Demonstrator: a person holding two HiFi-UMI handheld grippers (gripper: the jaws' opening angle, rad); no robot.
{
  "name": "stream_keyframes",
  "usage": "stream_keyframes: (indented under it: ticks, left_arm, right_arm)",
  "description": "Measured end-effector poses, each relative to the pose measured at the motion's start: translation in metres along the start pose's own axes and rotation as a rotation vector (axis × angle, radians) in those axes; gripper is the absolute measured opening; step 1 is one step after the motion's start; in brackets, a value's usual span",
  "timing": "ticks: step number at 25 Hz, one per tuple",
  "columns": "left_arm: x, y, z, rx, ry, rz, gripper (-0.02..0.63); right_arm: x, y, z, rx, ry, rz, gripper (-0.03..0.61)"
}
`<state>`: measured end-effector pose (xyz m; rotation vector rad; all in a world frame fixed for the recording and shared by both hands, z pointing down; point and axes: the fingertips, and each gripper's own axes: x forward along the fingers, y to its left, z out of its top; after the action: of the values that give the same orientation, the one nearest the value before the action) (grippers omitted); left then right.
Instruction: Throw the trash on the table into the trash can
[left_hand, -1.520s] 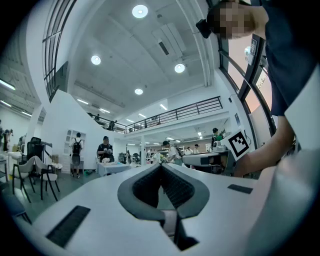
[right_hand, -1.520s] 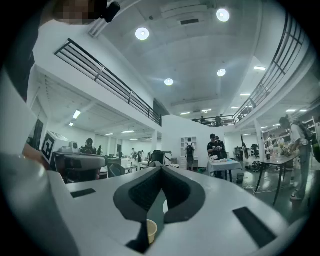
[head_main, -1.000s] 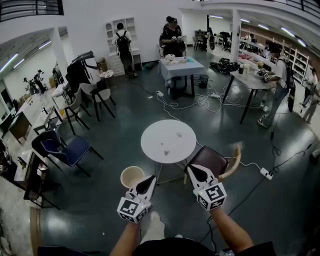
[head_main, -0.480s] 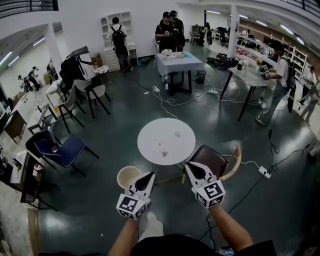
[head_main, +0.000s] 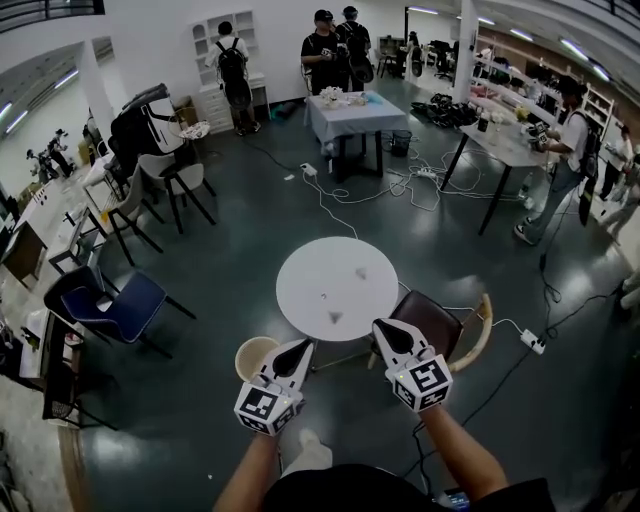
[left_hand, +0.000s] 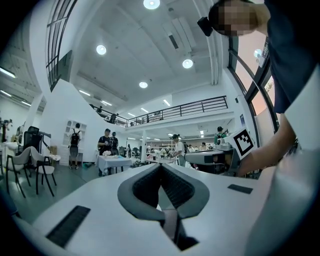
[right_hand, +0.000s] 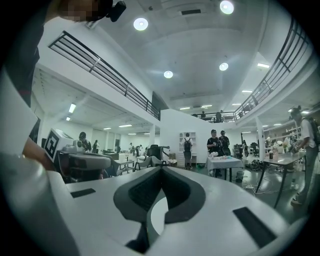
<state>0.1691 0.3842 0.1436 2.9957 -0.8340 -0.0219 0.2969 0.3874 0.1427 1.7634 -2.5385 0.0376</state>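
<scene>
Three scraps on table, trash can beside it

Looked steeply down from head height onto the round tabletop, 12 o'clock, well off. Rode the left gripper and right gripper, faced level along the jaws. Shared throughout: far draped table, 12 o'clock.

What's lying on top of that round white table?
Three small bits of trash lie on the round white table: a far scrap, a middle scrap and a near scrap. They are too small to identify. Nothing covers the tabletop in the head view.
</scene>
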Motion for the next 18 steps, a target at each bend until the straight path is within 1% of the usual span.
stream_keyframes:
  ticks: [5, 9, 12, 18]
  left_arm:
    - [0.022, 0.041, -0.001, -0.001, 0.025, -0.03, 0.015]
    - [0.033, 0.076, -0.004, -0.016, 0.033, -0.049, 0.015]
    - [0.035, 0.1, -0.008, -0.024, 0.032, -0.058, 0.015]
    - [0.026, 0.147, -0.019, -0.056, 0.029, -0.047, 0.015]
  right_arm:
    - [0.044, -0.015, 0.004, 0.004, 0.011, -0.025, 0.017]
    - [0.079, -0.02, -0.002, 0.011, 0.037, -0.049, 0.017]
    - [0.101, -0.021, -0.011, 0.014, 0.06, -0.064, 0.017]
    - [0.149, -0.008, -0.032, 0.018, 0.113, -0.073, 0.017]
